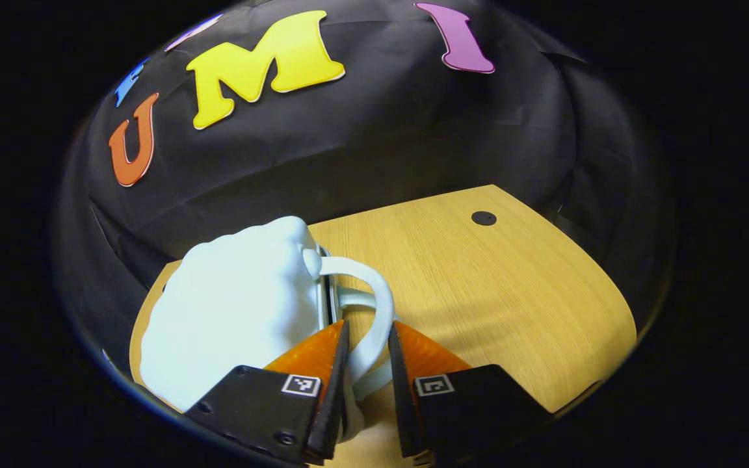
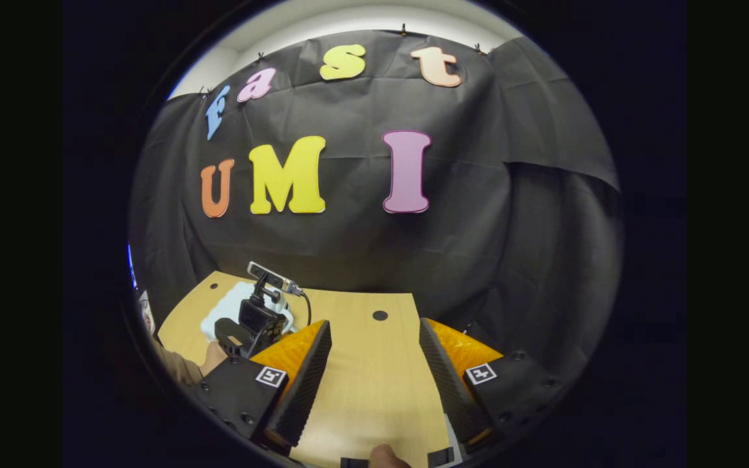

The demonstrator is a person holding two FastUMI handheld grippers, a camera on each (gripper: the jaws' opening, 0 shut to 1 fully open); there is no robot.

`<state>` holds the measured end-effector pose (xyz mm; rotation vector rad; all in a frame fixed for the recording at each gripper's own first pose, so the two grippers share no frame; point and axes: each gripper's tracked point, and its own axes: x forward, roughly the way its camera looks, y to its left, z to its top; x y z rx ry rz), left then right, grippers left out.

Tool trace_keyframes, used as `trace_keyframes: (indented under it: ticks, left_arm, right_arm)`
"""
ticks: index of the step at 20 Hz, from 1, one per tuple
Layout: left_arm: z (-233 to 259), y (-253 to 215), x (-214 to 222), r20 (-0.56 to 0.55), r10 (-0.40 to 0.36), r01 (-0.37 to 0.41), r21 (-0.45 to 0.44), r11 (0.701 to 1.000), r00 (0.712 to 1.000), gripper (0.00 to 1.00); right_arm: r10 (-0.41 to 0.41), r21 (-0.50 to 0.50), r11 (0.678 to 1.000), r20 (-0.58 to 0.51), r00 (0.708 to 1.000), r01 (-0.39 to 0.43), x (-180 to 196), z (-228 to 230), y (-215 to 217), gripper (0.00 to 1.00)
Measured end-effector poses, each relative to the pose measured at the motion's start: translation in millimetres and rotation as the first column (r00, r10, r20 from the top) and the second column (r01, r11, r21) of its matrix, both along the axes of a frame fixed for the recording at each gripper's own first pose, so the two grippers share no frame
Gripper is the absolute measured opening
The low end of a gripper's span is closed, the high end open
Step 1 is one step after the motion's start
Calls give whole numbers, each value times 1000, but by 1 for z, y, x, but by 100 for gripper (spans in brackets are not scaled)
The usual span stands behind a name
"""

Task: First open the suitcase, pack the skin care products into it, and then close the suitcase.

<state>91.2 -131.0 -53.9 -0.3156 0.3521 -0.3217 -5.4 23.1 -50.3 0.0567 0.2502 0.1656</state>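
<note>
— Closest to us is the left hand-held gripper (image 1: 368, 325). Is it already holding something?

— Not firmly, I think. Its two fingers stand a little apart, and the white handle (image 1: 382, 296) of the suitcase (image 1: 238, 312) passes between them. One finger seems to touch the handle, but on the other side I see a thin gap.

— And where is the suitcase?

— It lies on the wooden surface (image 1: 511, 292), directly in front of that gripper. The pale shell looks closed, with the dark seam (image 1: 328, 299) pressed together just beside the handle.

— What about the right hand-held gripper (image 2: 374, 322)?

— It is well apart from the suitcase. Its fingers are spread wide, there is nothing between them, and under them is bare wood.

— So which step is this?

— By my judgement, it is the very first one, the opening. The lid is still down, so nothing can go in.

— What does the next move need?

— I would say the fingers must close fully on the handle, or find the seam beside it, and then lift the top half. The case looks light, so it may slide. The free gripper could come near the suitcase and hold the lower half steady.
</note>
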Motion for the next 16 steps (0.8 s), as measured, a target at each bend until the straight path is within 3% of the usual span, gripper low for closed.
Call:
trace_keyframes:
  ticks: [1,3,4,5,10,16]
  left_arm:
    - [8,0,-4,15,-7,7,-29,1000,1000,53]
    - [28,15,-11,59,6,-2,-60,998,998,77]
    - [38,26,-16,76,19,-13,-72,997,997,95]
    - [47,39,-21,94,37,-29,-87,996,995,99]
    - [91,122,-56,212,136,-102,-161,982,968,100]
    - [106,239,-101,323,288,-233,-198,952,901,98]
  right_arm:
    - [-4,-1,1000,3,1000,4,1,3,2,81]
    - [-7,-3,1000,17,1000,7,0,10,10,81]
    - [-8,-5,1000,24,1000,8,0,13,16,81]
    - [-9,-7,1000,34,999,9,0,18,23,81]
    - [-19,-11,1000,89,996,20,5,39,64,81]
    - [-44,33,999,118,992,40,15,59,122,81]
